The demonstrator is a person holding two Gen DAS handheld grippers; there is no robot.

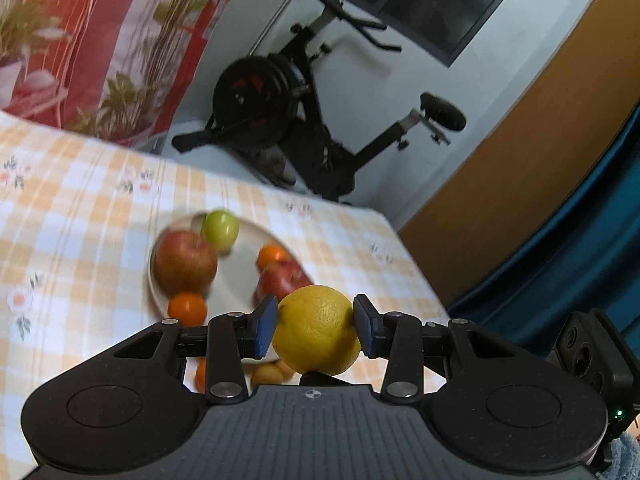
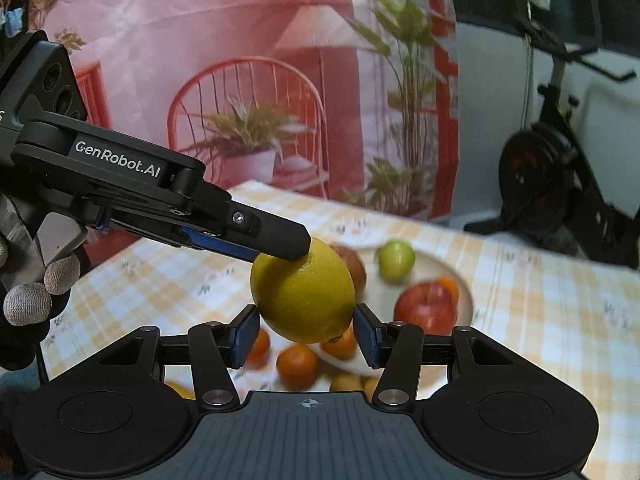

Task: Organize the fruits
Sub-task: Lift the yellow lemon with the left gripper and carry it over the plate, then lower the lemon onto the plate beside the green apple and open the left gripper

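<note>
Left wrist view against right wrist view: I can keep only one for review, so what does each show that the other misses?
Only the left wrist view: the bike's saddle and the blue curtain. Only the right wrist view: the left hand-held gripper side-on, its finger on the lemon, and gloved fingers. Both: the lemon between blue pads, the plate with apples, oranges, and the checked tablecloth.
</note>
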